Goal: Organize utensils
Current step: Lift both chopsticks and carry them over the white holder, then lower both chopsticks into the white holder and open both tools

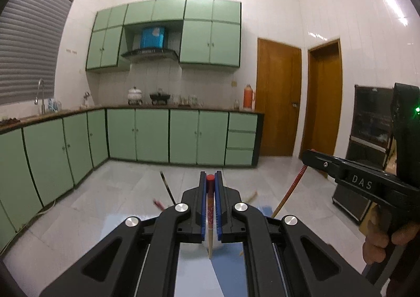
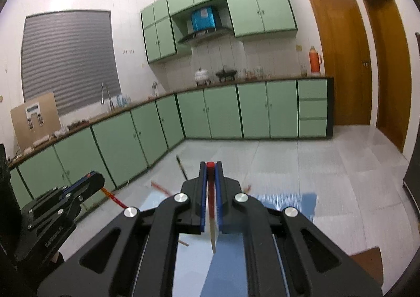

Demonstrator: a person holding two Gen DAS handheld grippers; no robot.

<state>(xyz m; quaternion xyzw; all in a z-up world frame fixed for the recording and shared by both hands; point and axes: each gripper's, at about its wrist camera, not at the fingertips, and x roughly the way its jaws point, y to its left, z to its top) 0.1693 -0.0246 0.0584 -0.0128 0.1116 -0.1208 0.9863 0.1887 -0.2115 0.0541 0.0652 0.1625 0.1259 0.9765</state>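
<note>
My left gripper (image 1: pixel 210 178) is shut on a red-topped chopstick (image 1: pixel 210 207) that runs back between its blue pads, pale tip toward the camera. My right gripper (image 2: pixel 210 165) is shut on a second red-topped chopstick (image 2: pixel 210 205) in the same way. In the left wrist view the right gripper (image 1: pixel 307 155) shows at the right with its chopstick (image 1: pixel 288 192) hanging down. In the right wrist view the left gripper (image 2: pixel 92 178) shows at the lower left with its chopstick (image 2: pixel 113 197). Other chopsticks (image 1: pixel 168 188) stick up blurred below the grippers, a dark one among them (image 2: pixel 181 167).
A blue and white surface (image 2: pixel 286 202) lies below the grippers. Green base cabinets (image 1: pixel 147 136) and a countertop with a faucet (image 1: pixel 40 94), pots and an orange thermos (image 1: pixel 248 96) line the far walls. Two wooden doors (image 1: pixel 278 100) stand right. A dark cabinet (image 1: pixel 367 123) stands at far right.
</note>
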